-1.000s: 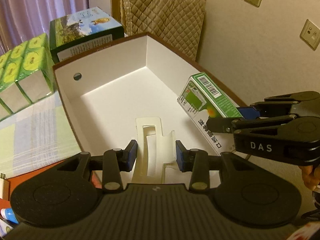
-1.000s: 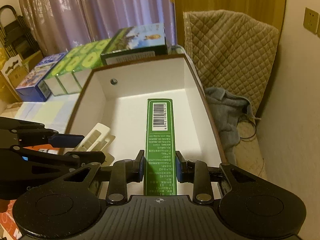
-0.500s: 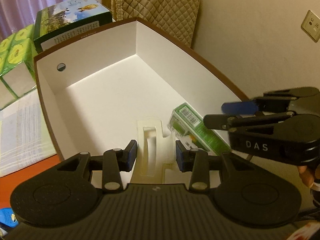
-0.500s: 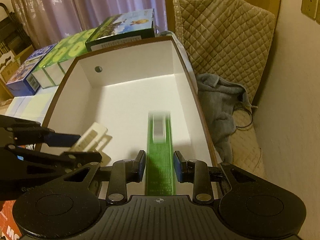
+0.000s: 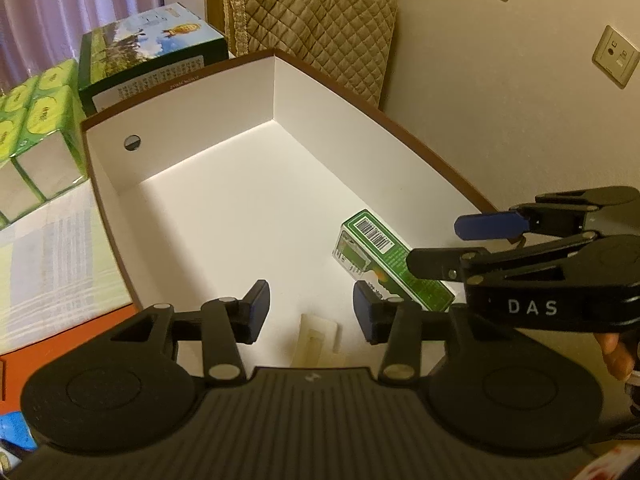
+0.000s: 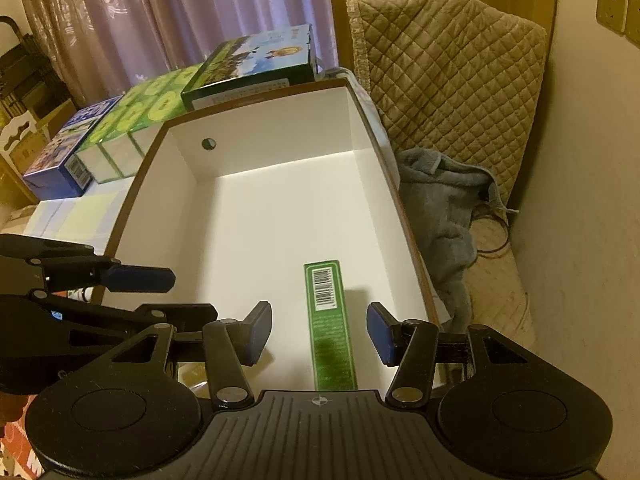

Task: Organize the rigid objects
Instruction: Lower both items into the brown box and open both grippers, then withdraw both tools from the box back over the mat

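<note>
Both my tongs hang over the big white cardboard box with the brown rim (image 5: 276, 55), pointing steeply down into it.

Right tongs (image 6: 320, 330): jaws apart and opening. The long green carton with the barcode (image 6: 330, 320) lies flat on the box floor, lined up between the blue pads (image 6: 256, 332), pads clear of it on both sides. In the left view that carton (image 5: 380, 256) sits at 3 o'clock of the box floor, near the right wall, with the right tongs (image 5: 464, 244) just over its near end.

Left tongs (image 5: 308, 308): jaws apart and opening, nothing pressed. The cream flat plastic piece with a slot (image 5: 318, 340) lies on the floor below the gap, at 6 o'clock; pads not touching it.

Outside the box: dark green picture-printed box (image 6: 256, 64) at 12 o'clock behind the far wall, lime-green packs (image 6: 136, 120) at 10 o'clock, blue box (image 6: 64, 148) beside them. Quilted beige cover (image 6: 448, 80) at 2 o'clock, grey cloth (image 6: 444, 208) below it.
</note>
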